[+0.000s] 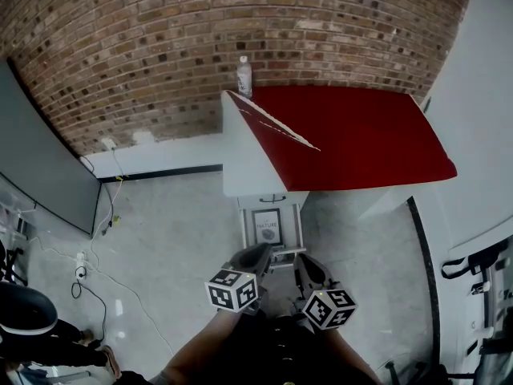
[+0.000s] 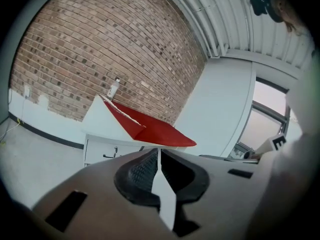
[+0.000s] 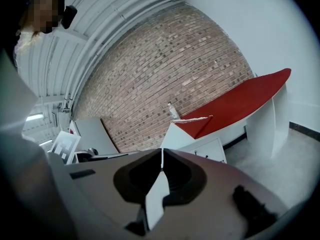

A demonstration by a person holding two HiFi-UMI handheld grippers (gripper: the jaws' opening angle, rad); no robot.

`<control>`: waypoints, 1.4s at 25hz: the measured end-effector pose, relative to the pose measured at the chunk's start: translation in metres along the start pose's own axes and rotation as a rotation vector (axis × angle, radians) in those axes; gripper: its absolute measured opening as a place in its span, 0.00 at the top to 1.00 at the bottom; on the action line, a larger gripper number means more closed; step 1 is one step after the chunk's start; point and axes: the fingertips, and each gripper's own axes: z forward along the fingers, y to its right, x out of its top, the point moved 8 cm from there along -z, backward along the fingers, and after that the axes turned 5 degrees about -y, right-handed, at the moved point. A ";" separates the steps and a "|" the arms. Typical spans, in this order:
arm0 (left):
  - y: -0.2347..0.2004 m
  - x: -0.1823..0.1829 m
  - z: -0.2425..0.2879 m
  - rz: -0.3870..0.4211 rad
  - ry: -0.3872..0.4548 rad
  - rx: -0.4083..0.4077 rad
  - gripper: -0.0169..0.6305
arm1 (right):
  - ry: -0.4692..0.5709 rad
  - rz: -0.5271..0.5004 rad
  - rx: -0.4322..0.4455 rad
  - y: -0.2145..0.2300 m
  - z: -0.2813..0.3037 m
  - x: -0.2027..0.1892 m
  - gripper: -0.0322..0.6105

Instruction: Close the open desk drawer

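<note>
**user_a:** so what are the jaws doing, holding anything?

**user_b:** nope. The left gripper (image 2: pixel 158 152) has its jaws pressed together, just a thin seam between the ribbed pads, nothing in there. Same for the right gripper (image 3: pixel 161 152): jaws together and empty. In the head view both sit low in the middle, left gripper (image 1: pixel 263 252) and right gripper (image 1: pixel 300 258) side by side, each with its marker cube (image 1: pixel 234 289) nearest the camera.

**user_a:** and the drawer?

**user_b:** the drawer (image 1: pixel 272 224) is pulled out of the white front of the desk (image 1: pixel 353 135), under the left end of its red top. It sticks out toward the person, right ahead of the gripper tips. The gripper views show the desk a fair way off, so nothing is touching it.

**user_a:** any text you can read?

**user_b:** there's a flat printed sheet (image 1: pixel 267 226) lying in the drawer, and the big word on it looks like "NATURE". The smaller print is too tiny to read. The cubes only carry black and white square patterns. A clear bottle (image 1: pixel 244 75) stands at the back left corner of the desk against the brick wall (image 1: pixel 160 46), but its label is too blurry. A power strip (image 1: pixel 80 266) with cables lies on the floor at the left.
</note>
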 end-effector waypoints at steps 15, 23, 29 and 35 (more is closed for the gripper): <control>-0.008 -0.042 -0.002 -0.135 -0.063 -0.001 0.96 | -0.089 0.111 0.066 0.026 -0.005 -0.032 0.94; -0.022 -0.066 0.001 -0.247 -0.047 0.027 0.96 | -0.083 0.200 0.069 0.053 0.003 -0.043 0.94; -0.043 -0.085 0.004 -0.293 -0.024 0.077 0.96 | -0.093 0.282 0.075 0.073 0.018 -0.061 0.94; -0.062 -0.106 0.012 -0.337 -0.013 0.103 0.96 | -0.093 0.337 0.083 0.089 0.031 -0.077 0.94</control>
